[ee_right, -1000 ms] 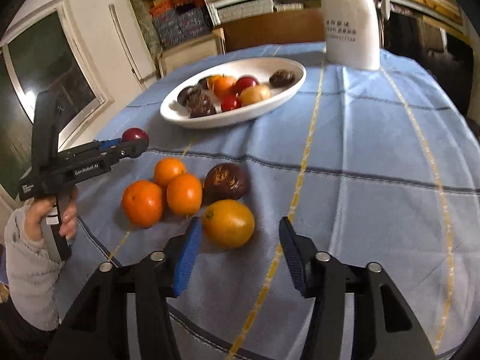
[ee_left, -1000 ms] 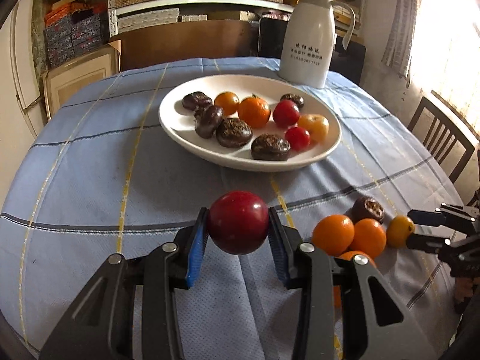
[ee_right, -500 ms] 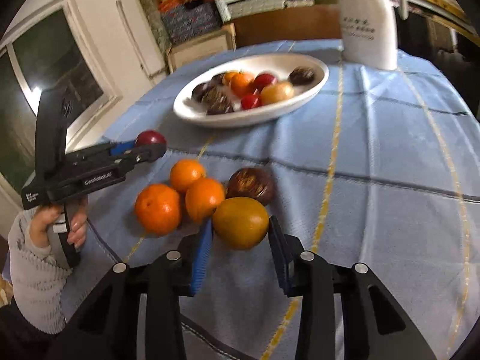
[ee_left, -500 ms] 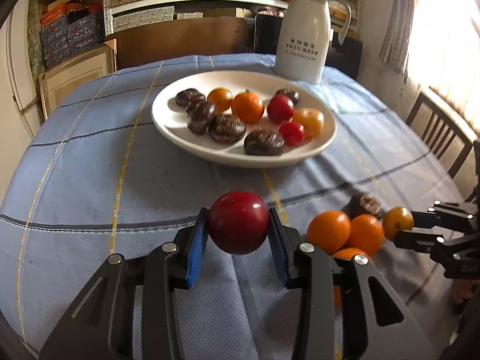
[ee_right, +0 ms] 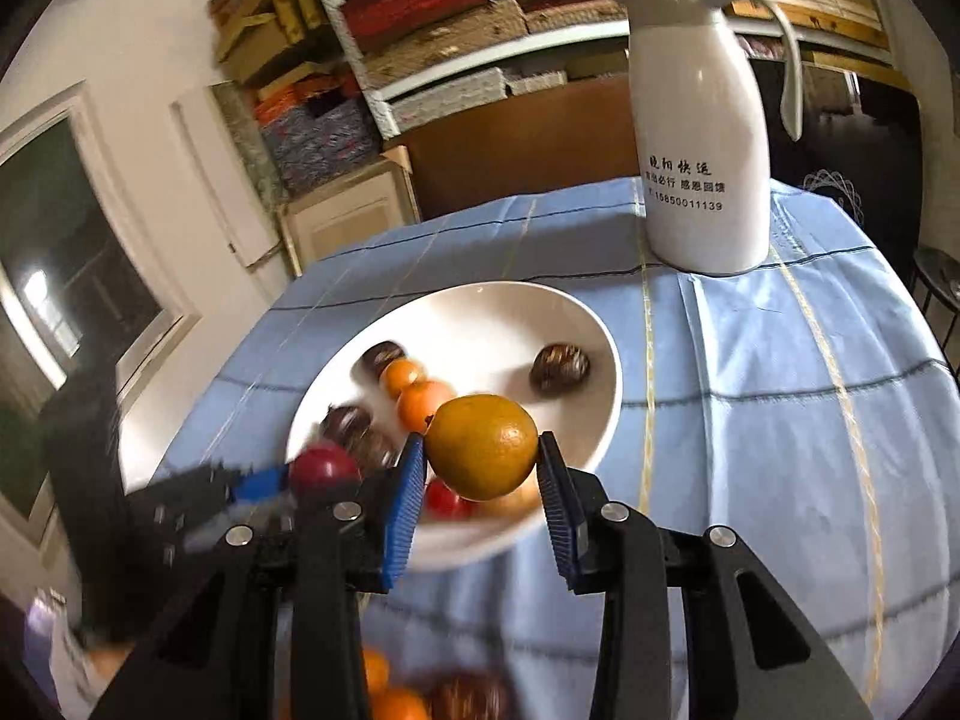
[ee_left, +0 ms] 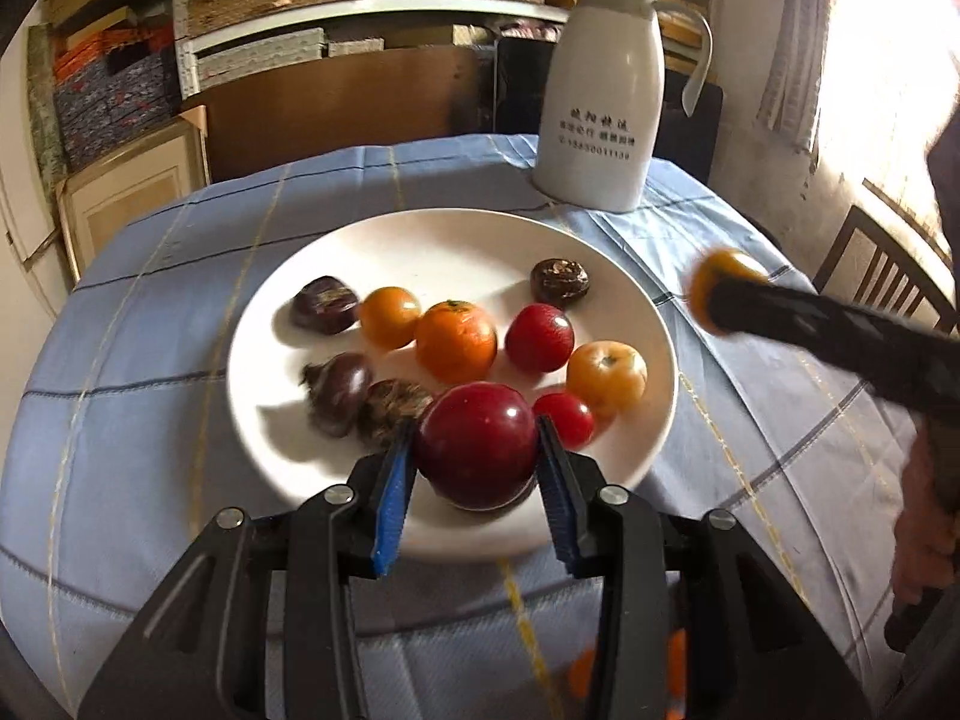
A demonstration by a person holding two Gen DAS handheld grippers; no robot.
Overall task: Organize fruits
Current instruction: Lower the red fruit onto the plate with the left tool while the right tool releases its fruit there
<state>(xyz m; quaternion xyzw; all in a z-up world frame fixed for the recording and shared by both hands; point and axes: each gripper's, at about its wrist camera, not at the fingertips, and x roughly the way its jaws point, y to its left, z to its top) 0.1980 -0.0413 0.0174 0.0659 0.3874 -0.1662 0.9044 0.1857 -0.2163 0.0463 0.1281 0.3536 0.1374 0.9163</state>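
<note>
Pinching a dark red fruit (ee_left: 477, 444) between its blue-padded fingers (ee_left: 393, 510), the left gripper (ee_left: 477, 501) holds it over the near edge of the white plate (ee_left: 432, 240), which sits on the blue-clothed desk (ee_left: 138, 360). On the plate lie an orange fruit (ee_left: 456, 339), a smaller orange one (ee_left: 390, 317), a red fruit (ee_left: 539, 338), a small red one (ee_left: 565, 417), a yellow-orange fruit (ee_left: 607, 376) and several dark brown fruits, one of them (ee_left: 560, 281) alone toward the far right. Right of the plate, the right gripper (ee_right: 482, 501) reaches in, its fingers (ee_right: 403, 507) clamped on a yellow-orange citrus (ee_right: 483, 446) held above the plate's near side; from the left wrist view this fruit is blurred at the gripper's tip. A white jug (ee_left: 600, 96) with printed lettering stands upright behind the plate. More orange and dark fruits (ee_right: 396, 702), blurred, lie on the cloth below the right gripper.
</note>
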